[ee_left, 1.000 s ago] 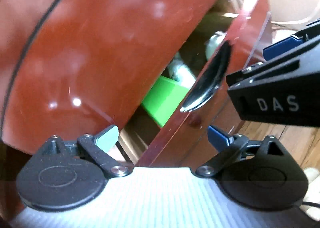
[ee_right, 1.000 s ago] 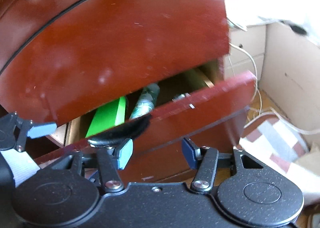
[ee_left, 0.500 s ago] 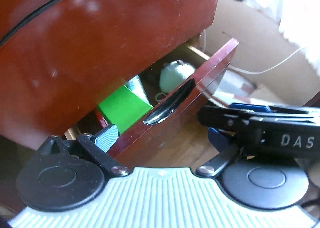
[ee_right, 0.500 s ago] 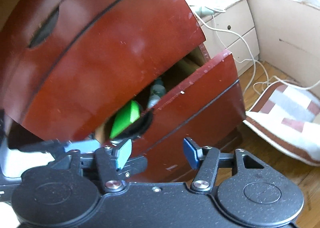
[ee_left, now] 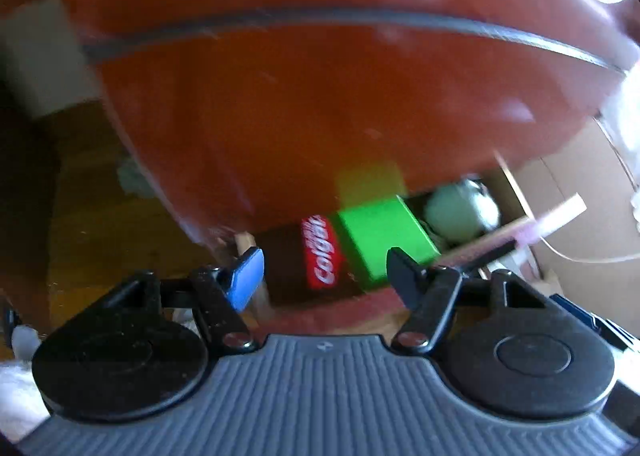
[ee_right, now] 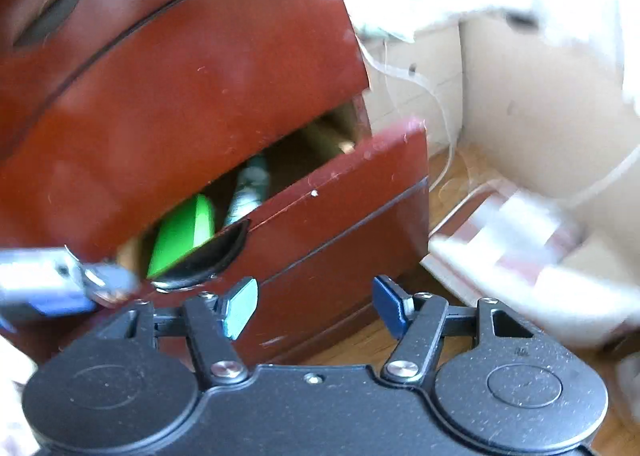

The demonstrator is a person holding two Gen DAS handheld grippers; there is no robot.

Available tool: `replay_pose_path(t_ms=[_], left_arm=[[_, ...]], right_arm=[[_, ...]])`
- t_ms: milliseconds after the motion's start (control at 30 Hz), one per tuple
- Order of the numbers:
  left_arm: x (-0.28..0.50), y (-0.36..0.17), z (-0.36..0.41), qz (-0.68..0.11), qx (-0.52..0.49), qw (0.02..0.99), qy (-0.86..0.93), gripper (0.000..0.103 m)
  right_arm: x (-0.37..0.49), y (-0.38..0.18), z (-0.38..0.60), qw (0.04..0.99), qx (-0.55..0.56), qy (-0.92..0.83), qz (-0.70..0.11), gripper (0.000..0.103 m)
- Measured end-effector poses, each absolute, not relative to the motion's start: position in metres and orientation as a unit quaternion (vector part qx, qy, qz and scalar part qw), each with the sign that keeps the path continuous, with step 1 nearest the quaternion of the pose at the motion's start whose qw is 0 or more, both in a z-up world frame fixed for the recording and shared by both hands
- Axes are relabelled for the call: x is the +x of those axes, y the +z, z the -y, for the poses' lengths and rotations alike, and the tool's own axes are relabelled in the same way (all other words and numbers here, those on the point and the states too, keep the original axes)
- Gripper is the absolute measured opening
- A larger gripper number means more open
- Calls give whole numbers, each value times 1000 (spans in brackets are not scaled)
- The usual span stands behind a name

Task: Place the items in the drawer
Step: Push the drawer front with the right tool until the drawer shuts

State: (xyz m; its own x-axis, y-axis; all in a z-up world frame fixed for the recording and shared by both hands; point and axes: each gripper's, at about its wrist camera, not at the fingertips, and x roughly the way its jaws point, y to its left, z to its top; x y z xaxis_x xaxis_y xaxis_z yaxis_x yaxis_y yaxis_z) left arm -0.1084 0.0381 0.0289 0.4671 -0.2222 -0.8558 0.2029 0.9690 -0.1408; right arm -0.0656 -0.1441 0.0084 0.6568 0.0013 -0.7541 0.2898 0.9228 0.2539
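A red-brown wooden chest has its lower drawer (ee_right: 340, 208) pulled partly out. Inside lie a green box (ee_left: 380, 236), a red Colgate box (ee_left: 320, 252), a pale round object (ee_left: 460, 212) and a tube (ee_right: 250, 192). The green box also shows in the right wrist view (ee_right: 180, 232). My left gripper (ee_left: 324, 276) is open and empty, just above the drawer's front edge. My right gripper (ee_right: 316, 304) is open and empty in front of the drawer face, right of its dark recessed handle (ee_right: 208, 256). The left gripper shows blurred at the left of the right wrist view (ee_right: 60, 284).
The closed upper drawer front (ee_left: 320, 96) overhangs the opening. A cardboard box (ee_right: 540, 96) and white cables (ee_right: 432, 96) stand right of the chest. A striped cushion (ee_right: 520, 240) lies on the wooden floor (ee_right: 360, 340).
The left gripper has swung round to look straight into the drawer opening, so the Colgate box now shows. The right gripper has drawn slightly closer to the drawer face. Both stay open.
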Motion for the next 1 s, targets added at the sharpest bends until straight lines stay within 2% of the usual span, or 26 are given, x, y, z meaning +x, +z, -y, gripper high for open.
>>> replay_pose_path(t_ms=[100, 233, 333, 467, 733, 1000], left_arm=[[-110, 28, -32, -492, 28, 864, -106, 66], [-114, 26, -23, -488, 20, 867, -103, 63], [-123, 26, -23, -492, 15, 865, -95, 63], [-133, 22, -20, -516, 8, 847, -129, 68], [-101, -2, -9, -532, -32, 836, -132, 69], [-63, -14, -9, -489, -61, 864, -107, 69]], right_arm=[[-56, 3, 125, 894, 157, -60, -414, 72], [-41, -12, 115, 895, 169, -31, -412, 72], [-39, -17, 101, 908, 120, -39, -399, 72], [-38, -20, 97, 913, 119, -24, -389, 72], [-30, -26, 113, 920, 91, -13, -381, 72], [-7, -19, 110, 926, 62, 4, -372, 72]])
